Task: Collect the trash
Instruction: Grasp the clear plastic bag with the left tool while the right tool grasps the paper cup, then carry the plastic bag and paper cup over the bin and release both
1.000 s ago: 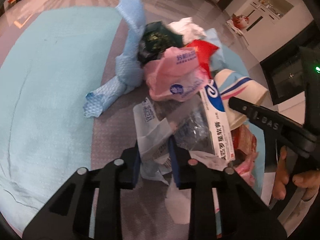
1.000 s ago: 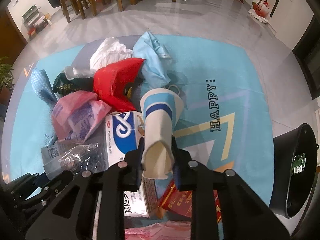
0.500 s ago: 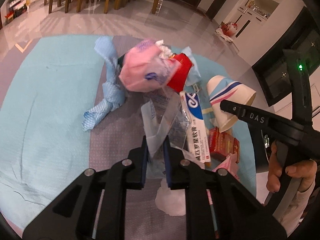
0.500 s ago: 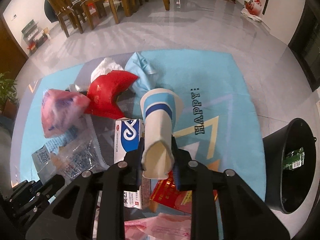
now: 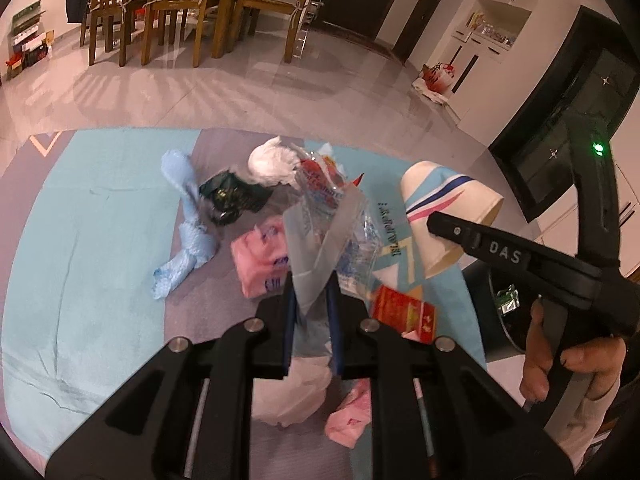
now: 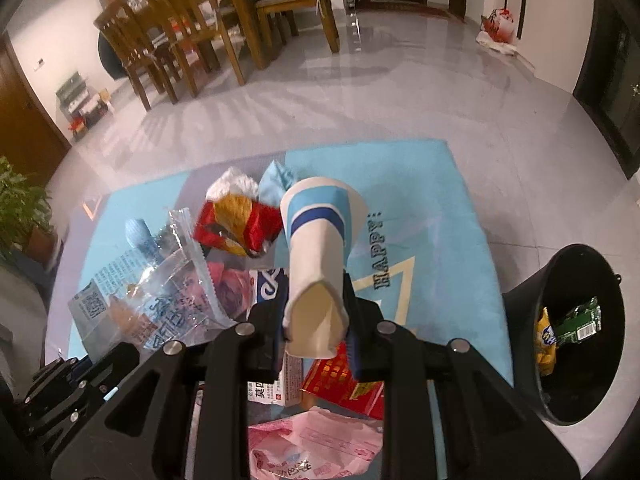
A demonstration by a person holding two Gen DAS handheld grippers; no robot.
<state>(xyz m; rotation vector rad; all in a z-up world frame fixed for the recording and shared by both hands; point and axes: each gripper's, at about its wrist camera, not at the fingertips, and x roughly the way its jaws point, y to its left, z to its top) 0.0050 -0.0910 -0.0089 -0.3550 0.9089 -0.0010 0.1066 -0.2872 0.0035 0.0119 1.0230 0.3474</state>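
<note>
The left claw (image 5: 311,300) gripped a clear plastic bag (image 5: 332,224); the right claw (image 6: 316,320) clenched a paper cup (image 6: 320,248) above the rug (image 6: 432,240).

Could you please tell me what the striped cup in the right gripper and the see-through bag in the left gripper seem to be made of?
The white cup with blue bands looks like matte paper: its rim is squashed flat between the right gripper's pads and creased. The clear printed bag, pinched in the left gripper, looks like thin glossy plastic film: the rug shows through it, and it crinkles with bright glints.
</note>
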